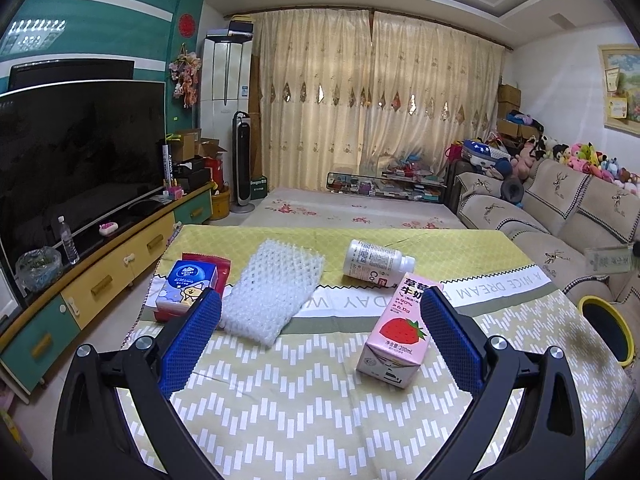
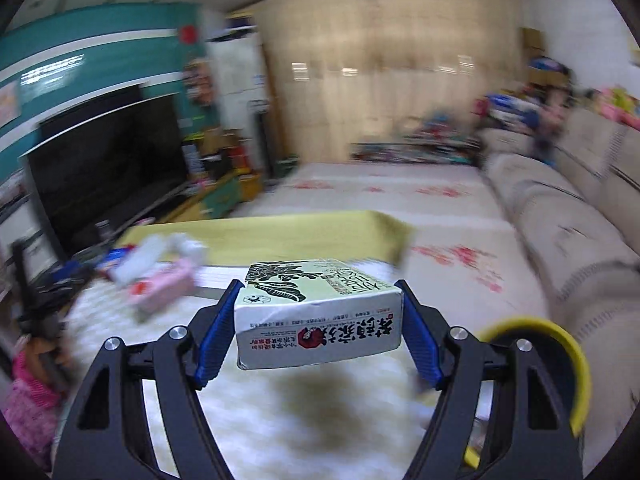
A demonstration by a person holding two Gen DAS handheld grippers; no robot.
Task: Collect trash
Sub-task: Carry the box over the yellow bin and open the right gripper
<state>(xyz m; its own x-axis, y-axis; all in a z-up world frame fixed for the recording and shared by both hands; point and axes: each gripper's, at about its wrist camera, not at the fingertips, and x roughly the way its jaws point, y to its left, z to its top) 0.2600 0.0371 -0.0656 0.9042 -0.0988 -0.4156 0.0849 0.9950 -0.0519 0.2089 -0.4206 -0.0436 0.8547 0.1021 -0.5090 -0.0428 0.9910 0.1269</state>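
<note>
Living-room table (image 1: 304, 400), patterned cloth. Right gripper (image 2: 320, 320) clamping pale green carton (image 2: 320, 312) above right edge, near yellow-rimmed bin (image 2: 576, 364). Left gripper (image 1: 320, 320) spread, empty. Risk: fast swing, carton slipping, missing bin.

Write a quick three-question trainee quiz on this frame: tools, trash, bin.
1. True or false: the right tool is shut on the pale green carton.
2. Multiple choice: what lies nearest the left tool? A) pink strawberry milk carton B) white bottle C) blue tissue pack
3. Fill in: the yellow-rimmed bin sits off the table's ____ edge in both views.

Key
1. True; the blue pads press its two sides and it is off the tablecloth.
2. A; it lies just inside the right finger, not gripped.
3. Right.
</note>
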